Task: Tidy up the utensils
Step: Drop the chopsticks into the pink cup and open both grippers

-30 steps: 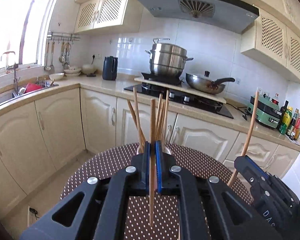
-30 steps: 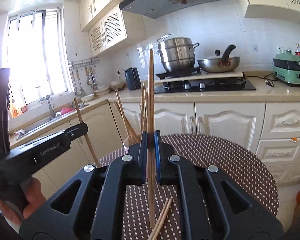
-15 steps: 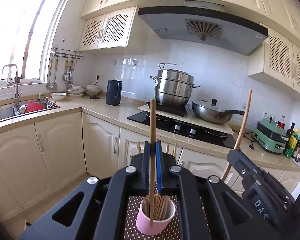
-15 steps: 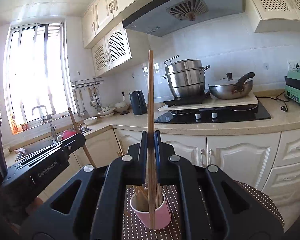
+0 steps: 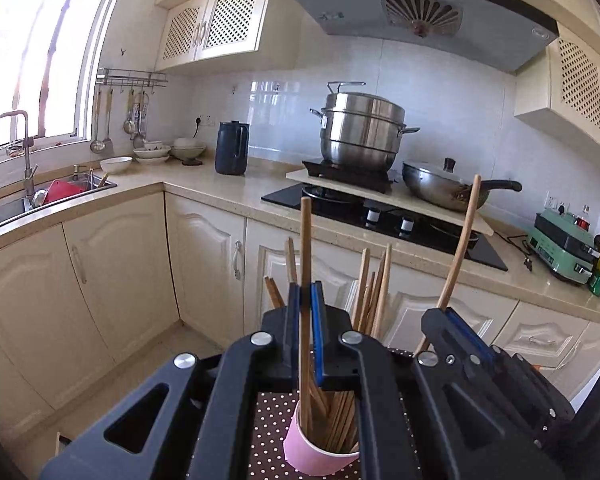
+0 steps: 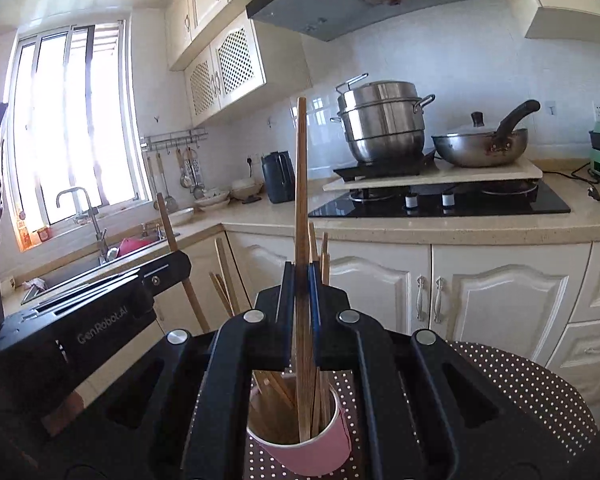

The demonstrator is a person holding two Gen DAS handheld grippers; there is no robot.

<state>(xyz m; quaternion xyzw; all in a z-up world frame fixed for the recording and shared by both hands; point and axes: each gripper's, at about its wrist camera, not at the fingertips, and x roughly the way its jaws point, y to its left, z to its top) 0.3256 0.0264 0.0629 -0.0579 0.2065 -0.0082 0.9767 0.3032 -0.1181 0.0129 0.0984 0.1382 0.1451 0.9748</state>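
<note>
A pink cup (image 5: 320, 454) holding several wooden chopsticks stands on a brown dotted round table (image 5: 268, 412). My left gripper (image 5: 306, 294) is shut on one upright chopstick (image 5: 306, 240), whose lower end reaches into the cup's mouth. Just to its right is my right gripper (image 5: 452, 320), gripping a second, leaning chopstick (image 5: 460, 248). In the right wrist view my right gripper (image 6: 300, 274) is shut on its chopstick (image 6: 301, 184), whose tip is inside the pink cup (image 6: 308, 456). My left gripper (image 6: 168, 268) is at the left with its stick (image 6: 168, 224).
Cream cabinets and a counter (image 6: 420, 226) lie beyond the table. On the stove stand a steel steamer pot (image 5: 360, 132) and a wok (image 5: 444, 188). A dark kettle (image 5: 231, 148), a sink (image 5: 40, 196) at the left and a green appliance (image 5: 560, 240) also sit there.
Both grippers moved forward over the table with their chopsticks. The pink cup, first beyond the fingers, now sits right under them, and both stick ends have gone into it.
</note>
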